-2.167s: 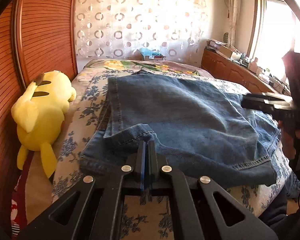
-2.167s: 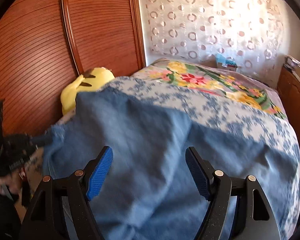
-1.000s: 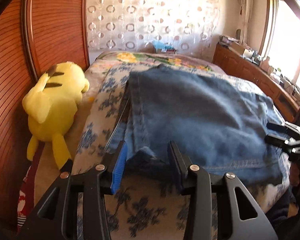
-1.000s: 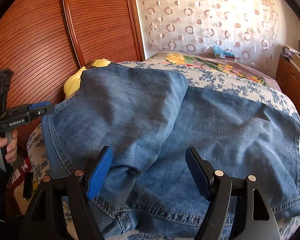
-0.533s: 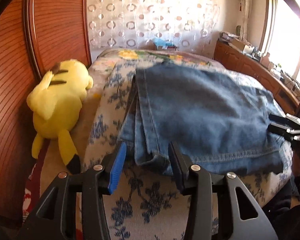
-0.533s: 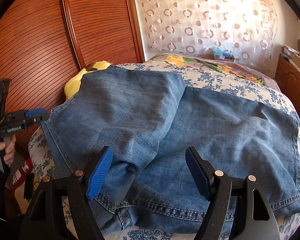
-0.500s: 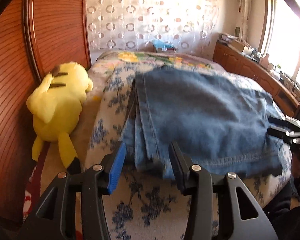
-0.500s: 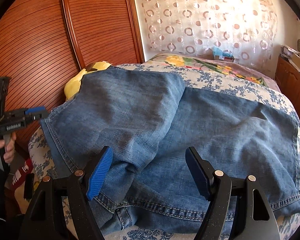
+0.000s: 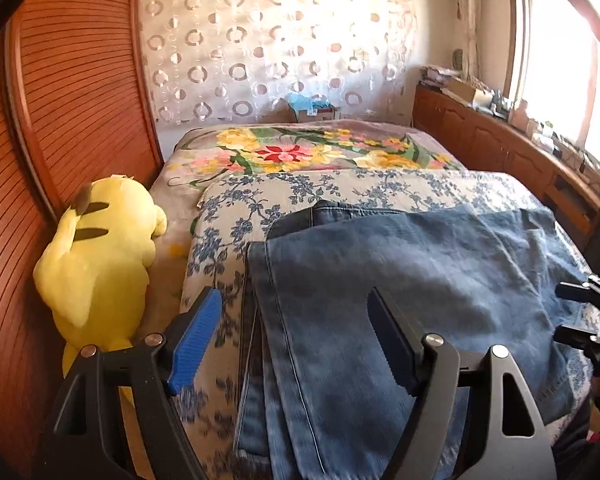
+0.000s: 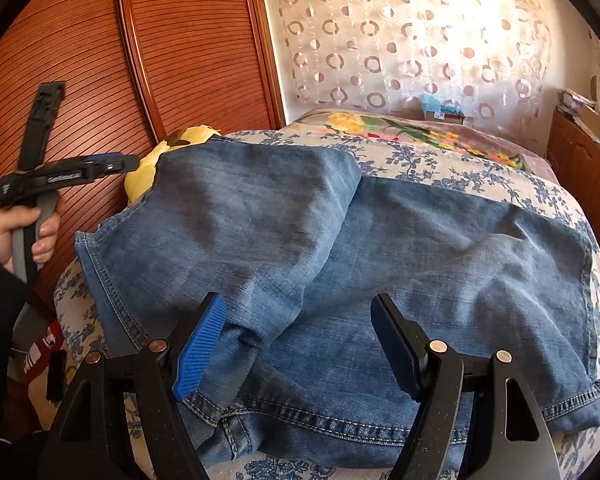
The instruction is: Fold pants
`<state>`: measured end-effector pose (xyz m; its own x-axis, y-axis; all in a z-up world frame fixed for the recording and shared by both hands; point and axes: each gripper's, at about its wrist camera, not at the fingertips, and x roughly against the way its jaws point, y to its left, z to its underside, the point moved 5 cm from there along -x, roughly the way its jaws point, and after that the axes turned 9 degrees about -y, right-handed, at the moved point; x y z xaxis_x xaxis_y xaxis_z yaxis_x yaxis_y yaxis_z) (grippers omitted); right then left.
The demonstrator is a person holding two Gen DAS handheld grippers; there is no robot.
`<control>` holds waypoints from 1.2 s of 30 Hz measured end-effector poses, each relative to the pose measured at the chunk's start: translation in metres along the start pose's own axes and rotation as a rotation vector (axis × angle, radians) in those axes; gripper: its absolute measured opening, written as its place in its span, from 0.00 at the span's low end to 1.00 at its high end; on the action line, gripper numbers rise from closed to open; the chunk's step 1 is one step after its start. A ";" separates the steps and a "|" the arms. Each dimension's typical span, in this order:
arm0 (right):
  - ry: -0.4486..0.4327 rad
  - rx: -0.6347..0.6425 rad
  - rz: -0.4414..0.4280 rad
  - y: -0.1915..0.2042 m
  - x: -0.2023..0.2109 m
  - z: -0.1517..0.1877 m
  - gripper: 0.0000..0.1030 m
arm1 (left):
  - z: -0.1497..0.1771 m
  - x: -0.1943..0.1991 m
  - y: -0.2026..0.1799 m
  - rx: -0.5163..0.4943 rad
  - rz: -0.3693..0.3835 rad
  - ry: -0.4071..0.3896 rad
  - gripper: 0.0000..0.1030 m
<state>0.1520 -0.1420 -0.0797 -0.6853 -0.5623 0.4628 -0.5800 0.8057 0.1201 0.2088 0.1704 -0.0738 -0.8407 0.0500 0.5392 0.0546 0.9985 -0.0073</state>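
The jeans point(image 10: 340, 264) lie on the bed point(image 10: 460, 168), already doubled over but lumpy at the near hem, and both the left hand-held gripper point(image 9: 296, 340) and right hand-held gripper point(image 10: 300, 344) hover wide open, empty, so smoothing and a further fold probably remain.

Folded pants point(image 10: 340, 264) lie across the near end of a bed point(image 9: 340, 192), one layer doubled over the other. A plush toy point(image 9: 100, 264) sits left of them, between the bed and a wooden panel wall point(image 9: 60, 120). A cabinet point(image 9: 500, 148) runs along the right. Both spread grippers, the left gripper point(image 9: 296, 336) and the right gripper point(image 10: 300, 344), hang over the pants' near edge.
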 end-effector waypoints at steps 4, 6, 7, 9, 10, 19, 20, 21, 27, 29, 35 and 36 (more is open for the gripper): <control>-0.002 -0.004 -0.004 -0.001 -0.001 0.000 0.75 | -0.003 -0.024 0.005 -0.011 0.001 0.052 0.62; 0.000 -0.009 -0.008 -0.002 -0.002 0.002 0.75 | -0.003 -0.038 0.008 -0.013 0.003 0.077 0.57; 0.000 -0.012 -0.010 -0.002 -0.003 0.002 0.75 | -0.002 -0.041 0.010 -0.012 0.004 0.085 0.54; 0.003 -0.020 -0.012 -0.004 -0.004 0.004 0.75 | -0.002 -0.051 0.013 -0.007 0.012 0.109 0.50; 0.005 -0.025 -0.013 -0.006 -0.005 0.005 0.75 | -0.003 -0.055 0.014 -0.003 0.023 0.118 0.45; 0.005 -0.060 0.005 -0.019 -0.003 0.008 0.75 | -0.029 -0.045 0.002 -0.030 0.033 0.055 0.04; 0.005 -0.063 0.007 -0.021 -0.002 0.009 0.75 | -0.036 -0.041 0.000 -0.038 0.029 0.038 0.04; 0.005 -0.066 0.010 -0.022 -0.002 0.009 0.75 | -0.043 -0.037 -0.002 -0.045 0.026 0.020 0.04; -0.003 -0.065 0.021 -0.024 0.004 0.009 0.75 | -0.074 -0.042 0.011 -0.052 -0.033 -0.011 0.04; -0.008 -0.065 0.026 -0.026 0.007 0.010 0.75 | -0.071 -0.051 0.013 -0.056 -0.040 0.011 0.04; -0.012 -0.075 0.042 -0.036 0.016 0.015 0.75 | -0.049 -0.059 0.013 -0.048 -0.052 0.071 0.15; -0.015 -0.078 0.046 -0.037 0.018 0.015 0.75 | -0.046 -0.057 0.011 -0.054 -0.051 0.074 0.20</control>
<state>0.1551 -0.1847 -0.0890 -0.7175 -0.5263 0.4563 -0.5118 0.8427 0.1673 0.2824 0.1779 -0.0659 -0.8011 -0.0049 0.5985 0.0434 0.9969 0.0662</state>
